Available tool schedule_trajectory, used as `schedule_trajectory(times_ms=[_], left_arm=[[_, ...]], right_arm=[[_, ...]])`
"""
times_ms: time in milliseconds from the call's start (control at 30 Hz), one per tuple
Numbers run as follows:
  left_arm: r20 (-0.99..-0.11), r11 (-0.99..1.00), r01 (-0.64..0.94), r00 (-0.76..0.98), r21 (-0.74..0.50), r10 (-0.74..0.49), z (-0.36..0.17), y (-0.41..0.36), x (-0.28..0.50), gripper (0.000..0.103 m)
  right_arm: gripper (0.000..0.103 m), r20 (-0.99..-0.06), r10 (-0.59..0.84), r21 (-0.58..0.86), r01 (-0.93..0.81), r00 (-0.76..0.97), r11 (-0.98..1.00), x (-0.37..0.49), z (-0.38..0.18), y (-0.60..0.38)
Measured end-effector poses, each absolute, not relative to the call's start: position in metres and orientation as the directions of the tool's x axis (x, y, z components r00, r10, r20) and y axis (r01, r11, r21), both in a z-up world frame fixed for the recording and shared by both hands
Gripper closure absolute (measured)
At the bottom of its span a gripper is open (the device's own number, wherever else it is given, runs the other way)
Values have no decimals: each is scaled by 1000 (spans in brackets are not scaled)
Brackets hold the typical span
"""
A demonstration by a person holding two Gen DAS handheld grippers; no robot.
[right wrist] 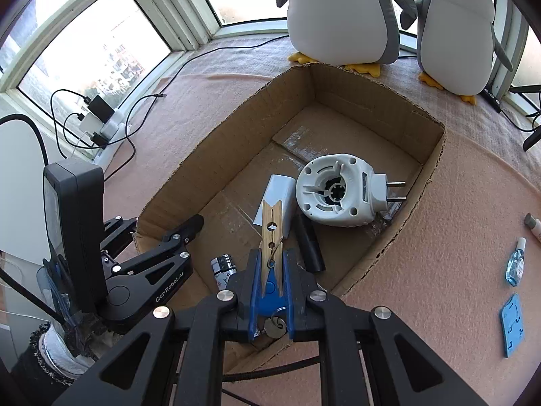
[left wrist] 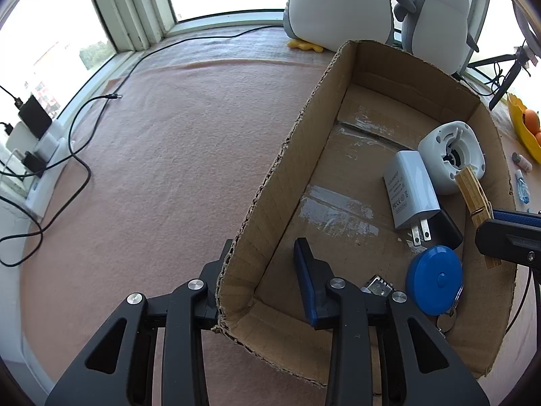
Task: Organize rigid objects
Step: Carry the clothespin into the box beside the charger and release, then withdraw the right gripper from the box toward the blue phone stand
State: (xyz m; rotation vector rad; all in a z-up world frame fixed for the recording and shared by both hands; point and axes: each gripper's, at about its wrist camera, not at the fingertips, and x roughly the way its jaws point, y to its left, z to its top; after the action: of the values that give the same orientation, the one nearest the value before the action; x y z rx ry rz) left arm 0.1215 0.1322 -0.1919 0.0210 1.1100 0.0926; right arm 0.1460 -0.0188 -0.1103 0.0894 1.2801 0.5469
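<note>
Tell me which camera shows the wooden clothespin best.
The right wrist view: the wooden clothespin stands centred between the right gripper's pads, its whole length visible. The left wrist view shows it sideways at the frame edge, its lower part hidden by that gripper.

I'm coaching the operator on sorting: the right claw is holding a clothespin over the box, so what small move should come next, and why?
Probably lower a little and open the right claw. It grips the clothespin above the box floor, over items already inside, while the left claw clamps the box wall, steadying it.
</note>
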Motion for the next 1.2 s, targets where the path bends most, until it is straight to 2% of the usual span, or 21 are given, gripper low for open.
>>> schedule_trajectory(times_ms=[133, 267, 367, 600, 867, 1200], left_arm=[[-893, 996, -64, 441, 63, 85, -192, 132, 122, 70], [-893, 996, -64, 442, 65, 87, -192, 132, 122, 70], [-893, 996, -64, 442, 65, 87, -192, 132, 122, 70], [-893, 996, -63, 442, 68, 89, -192, 132, 122, 70], [-893, 996, -61, 442, 69, 89, -192, 132, 123, 70], [-891, 995, -47, 444, 85, 97, -191, 130, 123, 70]], right_arm=[[91, -887, 425, 347, -348, 181, 871, 147, -111, -17], [79, -890, 411, 325, -357, 199, 876, 146, -107, -18], [74, -887, 412, 324, -357, 206, 876, 146, -105, -20], [74, -880, 414, 321, -355, 231, 878, 141, -92, -28], [74, -858, 422, 325, -325, 292, 888, 125, -45, -64], [74, -847, 363, 291, -232, 388, 928, 88, 13, -133]])
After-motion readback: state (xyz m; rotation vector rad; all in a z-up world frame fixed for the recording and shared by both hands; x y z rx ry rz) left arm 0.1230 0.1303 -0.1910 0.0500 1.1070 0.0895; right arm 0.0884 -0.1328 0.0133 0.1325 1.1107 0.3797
